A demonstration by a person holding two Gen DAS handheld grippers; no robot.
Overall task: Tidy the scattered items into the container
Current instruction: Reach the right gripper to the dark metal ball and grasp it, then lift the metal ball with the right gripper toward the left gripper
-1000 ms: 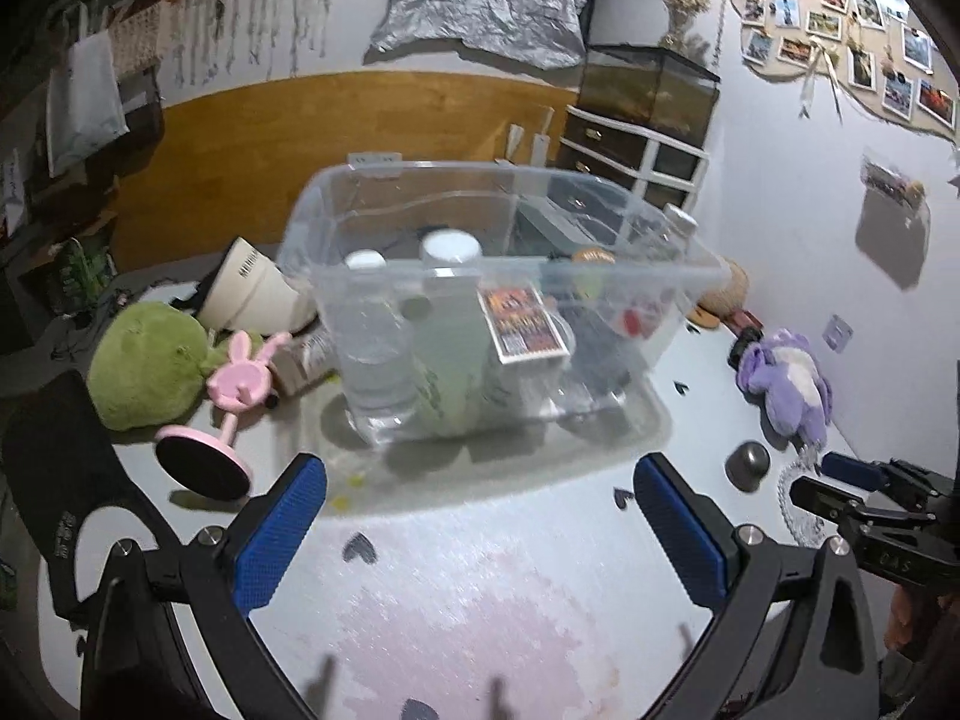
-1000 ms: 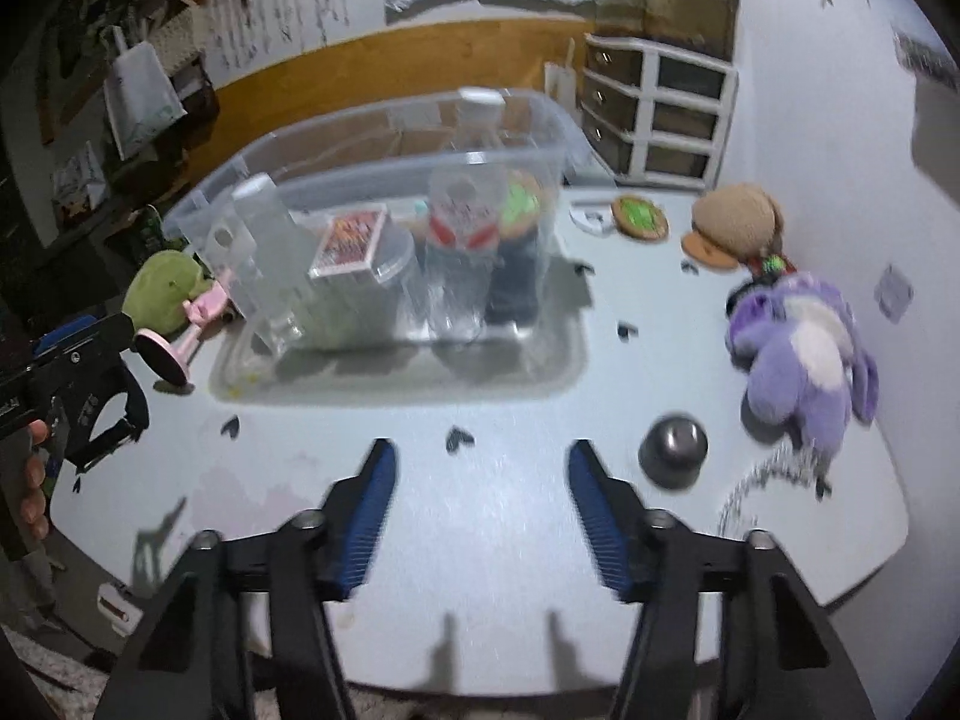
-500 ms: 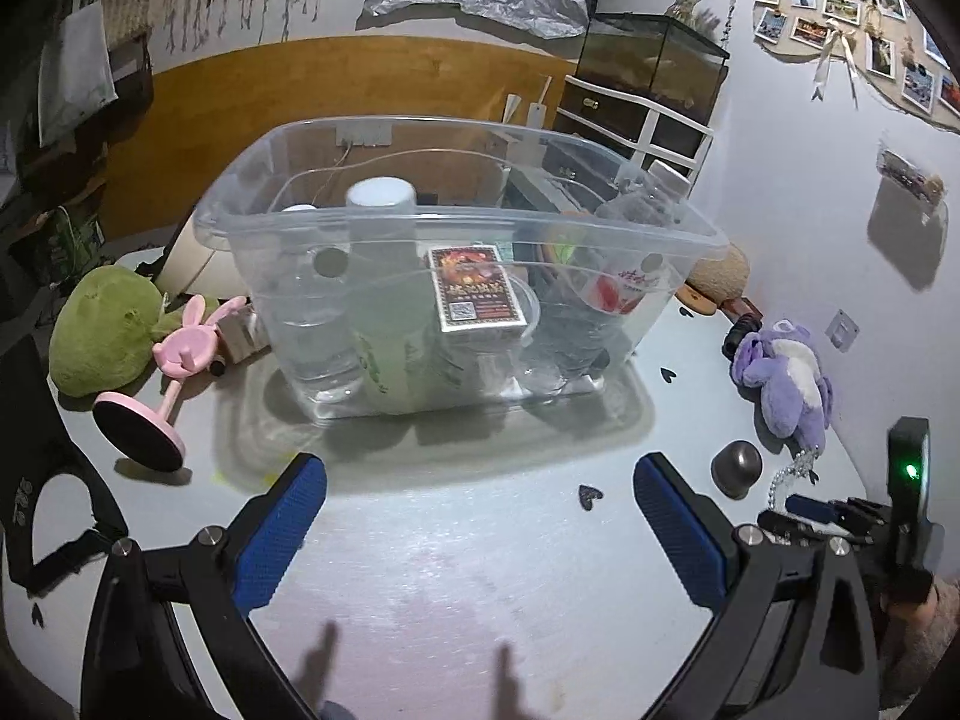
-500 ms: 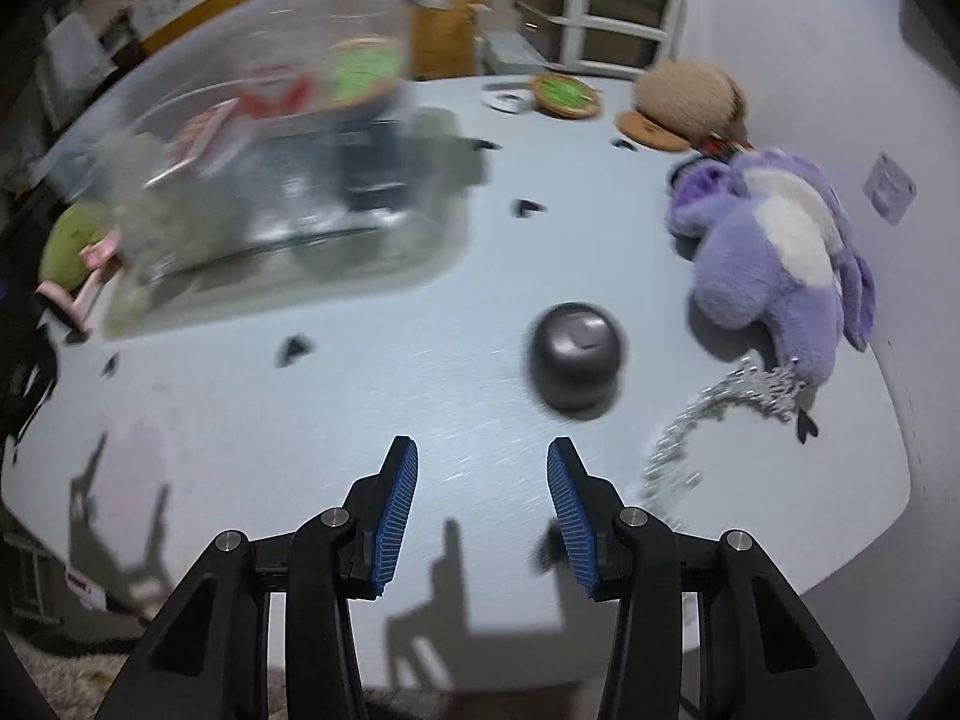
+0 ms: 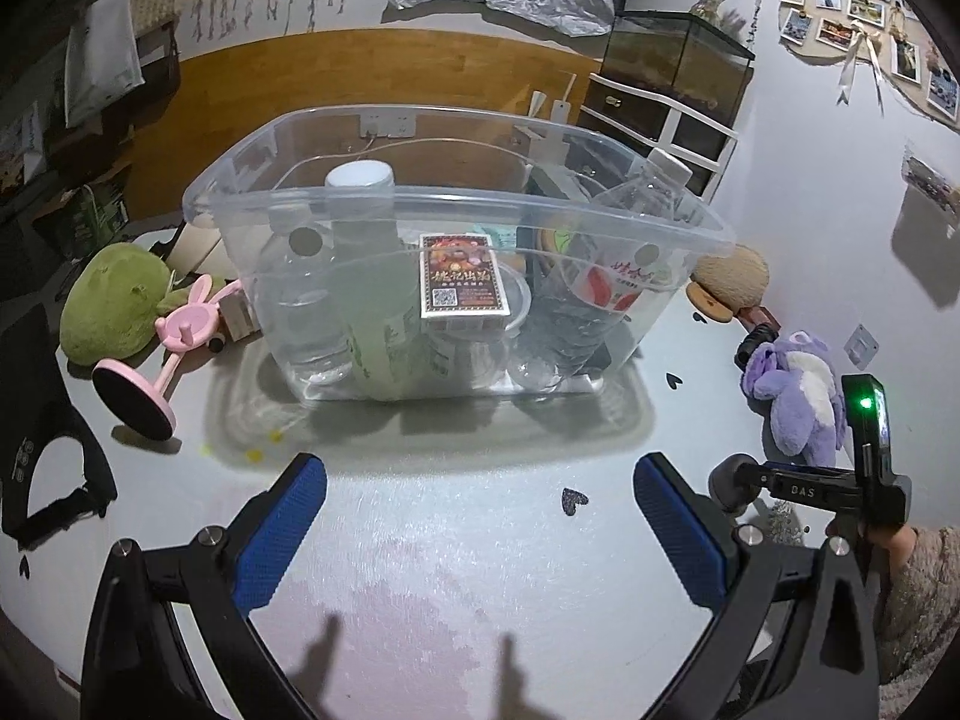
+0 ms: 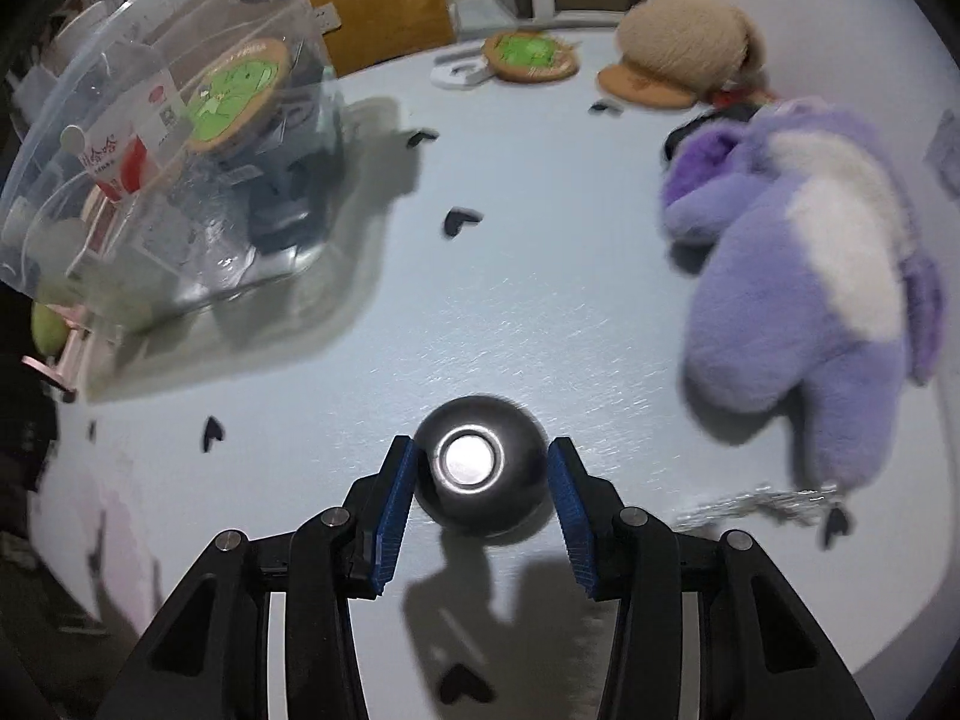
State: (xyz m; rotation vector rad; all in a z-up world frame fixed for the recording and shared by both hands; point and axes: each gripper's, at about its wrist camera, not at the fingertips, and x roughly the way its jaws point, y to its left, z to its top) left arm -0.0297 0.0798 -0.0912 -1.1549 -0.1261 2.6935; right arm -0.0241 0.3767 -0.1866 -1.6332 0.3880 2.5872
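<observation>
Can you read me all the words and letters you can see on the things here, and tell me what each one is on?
"BAS": white letters on the black right gripper, seen from the left wrist.
Chinese characters and a QR code: on the dark red card box in the clear plastic bin; too small to read.
Red-and-white bottle label: Chinese writing, too blurred to read.
Nothing else is readable.

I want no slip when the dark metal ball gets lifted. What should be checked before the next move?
1. Ball between the right gripper jaws: ok.
2. Pads pressing on the ball: cannot tell; both sit right at its sides.
3. Ball still on the table: ok.
4. Purple plush toy apart from the jaws: ok.
5. Clear bin has room at the top: ok.
6. Left gripper empty, jaws wide: ok.
</observation>
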